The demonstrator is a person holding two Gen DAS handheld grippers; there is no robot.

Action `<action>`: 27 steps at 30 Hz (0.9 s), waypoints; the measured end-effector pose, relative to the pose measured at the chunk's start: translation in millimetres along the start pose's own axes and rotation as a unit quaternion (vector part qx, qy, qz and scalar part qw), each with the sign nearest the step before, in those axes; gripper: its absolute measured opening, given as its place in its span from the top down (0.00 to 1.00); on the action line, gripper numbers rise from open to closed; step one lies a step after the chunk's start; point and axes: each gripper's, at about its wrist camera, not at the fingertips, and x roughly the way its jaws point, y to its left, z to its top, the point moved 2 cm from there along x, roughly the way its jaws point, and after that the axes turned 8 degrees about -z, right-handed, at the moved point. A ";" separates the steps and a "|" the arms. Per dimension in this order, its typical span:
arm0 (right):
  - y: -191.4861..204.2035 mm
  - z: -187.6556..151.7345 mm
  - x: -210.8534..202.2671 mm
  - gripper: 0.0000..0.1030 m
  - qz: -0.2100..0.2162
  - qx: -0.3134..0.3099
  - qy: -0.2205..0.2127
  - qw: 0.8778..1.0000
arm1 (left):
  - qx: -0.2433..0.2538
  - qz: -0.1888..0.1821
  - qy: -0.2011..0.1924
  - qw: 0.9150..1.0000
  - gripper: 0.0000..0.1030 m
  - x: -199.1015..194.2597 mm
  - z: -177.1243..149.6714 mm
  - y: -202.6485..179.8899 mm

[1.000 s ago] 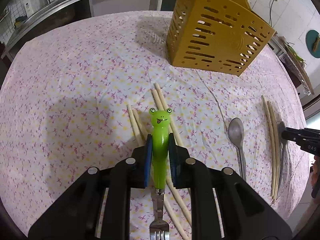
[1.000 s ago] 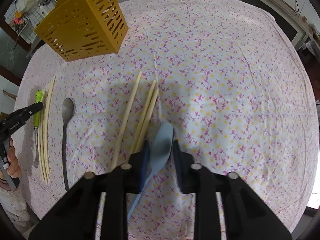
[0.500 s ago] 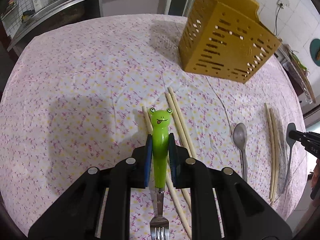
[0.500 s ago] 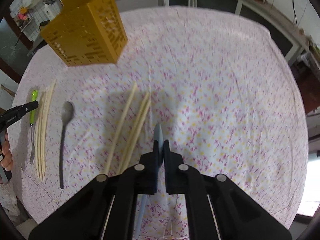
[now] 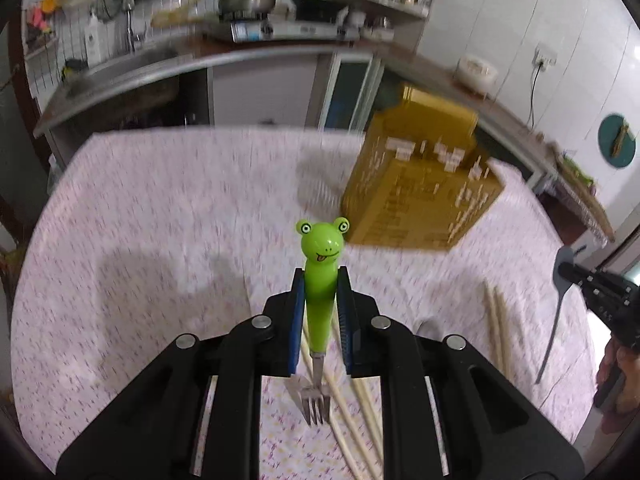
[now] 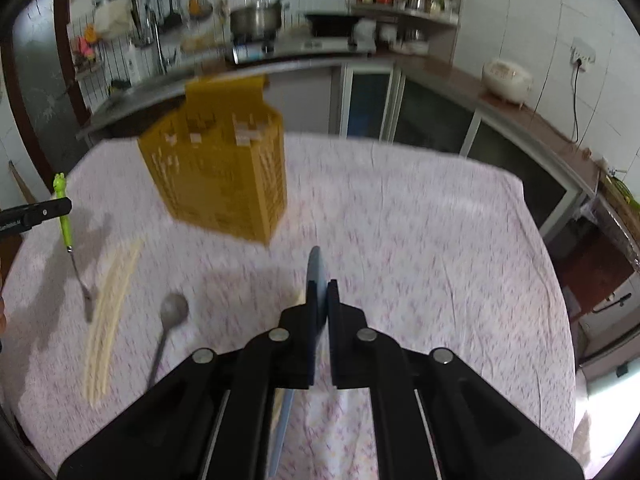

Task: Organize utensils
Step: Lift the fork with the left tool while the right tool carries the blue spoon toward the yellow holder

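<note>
- Left gripper: lower centre of the left wrist view, black body with blue pads, jaws clamped on the green handle of the frog fork. Seen also at the left edge of the right wrist view, only its tip in frame.
- Frog fork: green handle topped with a frog head that points up toward the centre of the frame; steel tines hang below the jaws, above the cloth. In the right wrist view it hangs at the left edge, tines lowest.
- Right gripper: lower centre of the right wrist view, jaws brought together on a thin blue spoon held edge-on. In the left wrist view it sits at the right edge.
- Blue spoon: bowl stands up past the jaw tips, handle runs down below them toward the bottom of the frame. In the left wrist view its handle trails down at the right edge.
- Yellow utensil holder: slotted box, blurred, upper left of centre in the right wrist view; upper right of centre in the left wrist view. Stands on the cloth.
- Metal spoon: flat on the cloth, lower left, bowl uppermost.
- Chopsticks: pale bundle just left of the metal spoon; further sticks lie beneath the left gripper and at right.
- Tablecloth: floral, pink on white, covers the table.
- Person's hand: partly visible at the right edge of the left wrist view.
</note>
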 end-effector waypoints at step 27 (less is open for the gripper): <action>26.6 182.1 -21.1 0.95 -0.032 0.060 -0.271 0.960 | 0.102 0.001 -0.152 0.983 0.86 2.1 177.0 -125.4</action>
